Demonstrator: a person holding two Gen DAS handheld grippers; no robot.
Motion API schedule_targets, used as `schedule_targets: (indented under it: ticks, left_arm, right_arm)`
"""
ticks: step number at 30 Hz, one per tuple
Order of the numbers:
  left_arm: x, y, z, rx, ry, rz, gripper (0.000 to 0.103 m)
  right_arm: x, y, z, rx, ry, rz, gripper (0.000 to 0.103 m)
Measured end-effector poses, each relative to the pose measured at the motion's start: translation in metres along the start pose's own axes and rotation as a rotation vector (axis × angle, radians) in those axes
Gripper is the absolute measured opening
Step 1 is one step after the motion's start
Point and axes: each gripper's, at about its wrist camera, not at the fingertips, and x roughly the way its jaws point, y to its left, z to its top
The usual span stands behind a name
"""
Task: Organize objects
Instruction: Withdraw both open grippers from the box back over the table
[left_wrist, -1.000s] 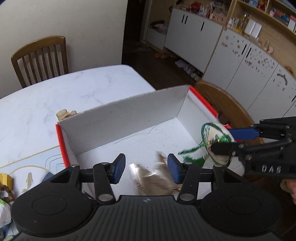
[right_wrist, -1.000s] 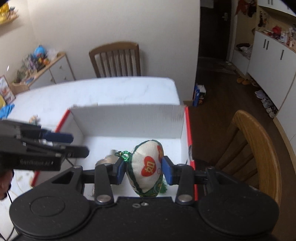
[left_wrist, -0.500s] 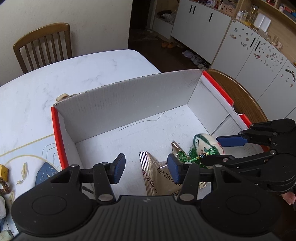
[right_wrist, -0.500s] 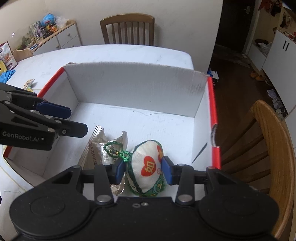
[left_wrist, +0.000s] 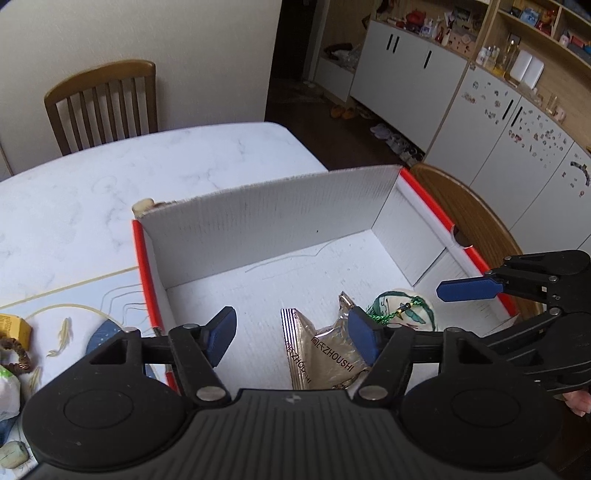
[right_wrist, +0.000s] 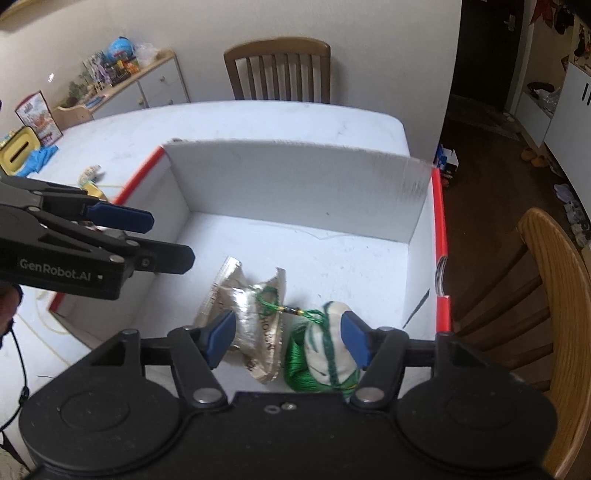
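Two tools just released — left tool (left_wrist: 293, 334), right tool (right_wrist: 288, 343) — crinkled foil packet (right_wrist: 255, 314), stitched cloth sachet (right_wrist: 328, 350), corrugated white box (right_wrist: 295, 184).

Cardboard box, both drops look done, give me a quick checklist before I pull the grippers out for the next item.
1. Foil packet lies on the floor of the box: ok.
2. Stuffed pouch lies in the box beside the packet: ok.
3. Left gripper open, jaws just widened, nothing clamped: ok.
4. Right gripper open, jaws just widened, the pouch lying loose between its fingers: ok.
5. Green cord free of the fingers: cannot tell, it drapes over the packet close to them.
6. Lift path clear of the box walls: ok, both grippers sit above the open top.
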Motion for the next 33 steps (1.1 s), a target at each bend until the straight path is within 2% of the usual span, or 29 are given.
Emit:
schedule_targets:
  ticks: [4,12,14,18,22,30,32,33]
  left_arm:
    - [-0.014,-0.001,-0.002,0.006,-0.032,0.013,0.067]
    - [-0.043,0.0,-0.01,0.013,-0.089,0.024,0.072]
    - [-0.051,0.001,-0.013,0.022,-0.105,0.029,0.077]
    - [-0.067,0.009,-0.018,0.026,-0.135,0.029,0.078]
    - [-0.082,0.022,-0.024,0.015,-0.155,0.034,0.085]
    - [-0.108,0.067,-0.044,-0.037,-0.179,0.045,0.088]
    - [-0.115,0.082,-0.051,-0.047,-0.184,0.047,0.099]
    - [-0.118,0.089,-0.055,-0.052,-0.187,0.052,0.1]
  right_arm:
    - [-0.015,0.005,0.001,0.003,-0.03,0.018,0.074]
    - [-0.035,0.017,0.001,0.023,-0.078,0.05,0.08]
    - [-0.041,0.021,0.002,0.027,-0.092,0.056,0.084]
    - [-0.049,0.033,0.003,0.029,-0.122,0.061,0.089]
    - [-0.053,0.048,0.006,0.037,-0.141,0.067,0.093]
    - [-0.056,0.089,0.011,0.024,-0.157,0.075,0.096]
    - [-0.055,0.101,0.014,0.014,-0.158,0.075,0.096]
    - [-0.054,0.107,0.015,0.01,-0.157,0.075,0.096]
